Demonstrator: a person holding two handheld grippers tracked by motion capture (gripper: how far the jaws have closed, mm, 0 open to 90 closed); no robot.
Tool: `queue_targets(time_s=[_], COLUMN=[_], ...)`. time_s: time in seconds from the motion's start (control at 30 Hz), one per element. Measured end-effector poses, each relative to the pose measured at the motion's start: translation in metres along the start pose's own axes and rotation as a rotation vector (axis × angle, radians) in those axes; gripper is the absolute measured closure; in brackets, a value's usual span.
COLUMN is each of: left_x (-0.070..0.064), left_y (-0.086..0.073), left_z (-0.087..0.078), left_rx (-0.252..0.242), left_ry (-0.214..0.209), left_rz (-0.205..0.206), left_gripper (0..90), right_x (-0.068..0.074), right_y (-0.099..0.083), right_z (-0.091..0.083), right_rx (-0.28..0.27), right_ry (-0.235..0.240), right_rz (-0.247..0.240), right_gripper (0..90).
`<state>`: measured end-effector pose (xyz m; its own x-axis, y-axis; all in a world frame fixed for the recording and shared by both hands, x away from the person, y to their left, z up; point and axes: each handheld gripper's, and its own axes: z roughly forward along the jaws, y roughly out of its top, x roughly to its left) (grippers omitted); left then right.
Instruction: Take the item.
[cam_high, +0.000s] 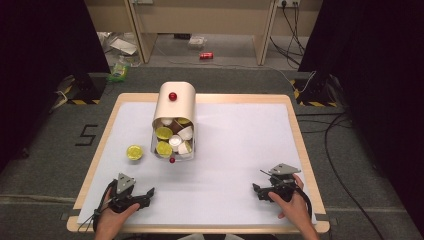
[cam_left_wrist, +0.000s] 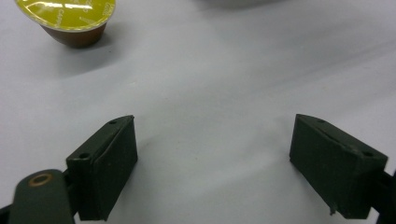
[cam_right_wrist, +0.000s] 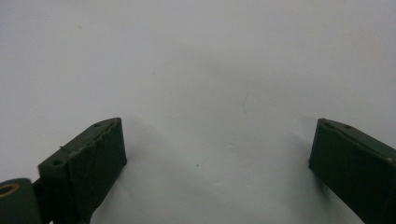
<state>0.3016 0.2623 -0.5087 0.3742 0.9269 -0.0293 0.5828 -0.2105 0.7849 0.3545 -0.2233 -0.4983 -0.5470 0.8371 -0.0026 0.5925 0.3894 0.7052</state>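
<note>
Overhead, one loose yellow-lidded capsule (cam_high: 134, 152) lies on the worktop (cam_high: 240, 130) just left of a tipped-over canister (cam_high: 174, 119), which holds roughly seven more. It sits ahead of the left gripper (cam_high: 148, 192); the right gripper (cam_high: 256, 190) is well apart from it. Along the left gripper's jaws, spread wide and empty, the capsule (cam_left_wrist: 70, 21) lies ahead and leftward. The right gripper's (cam_right_wrist: 215, 154) jaws gape over bare worktop (cam_right_wrist: 201, 70).

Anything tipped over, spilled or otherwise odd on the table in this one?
Yes. The beige container lies on its side, its open mouth towards the person and full of coffee capsules. One yellow-lidded capsule sits alone on the white mat, left of the mouth. Both tongs, left and right, are open and empty.
</note>
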Motion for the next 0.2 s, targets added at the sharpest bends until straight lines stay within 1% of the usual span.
queue_targets(time_s=[0.2], left_x=[0.0], left_y=[-0.0013], left_z=[-0.0001], left_rx=[-0.009], left_ry=[0.003], left_rz=[0.001], left_gripper=[14.2], right_x=[-0.0001], right_y=[0.0], right_z=[0.0], right_rx=[-0.001], right_ry=[0.0], right_rz=[-0.002], right_gripper=[4.2])
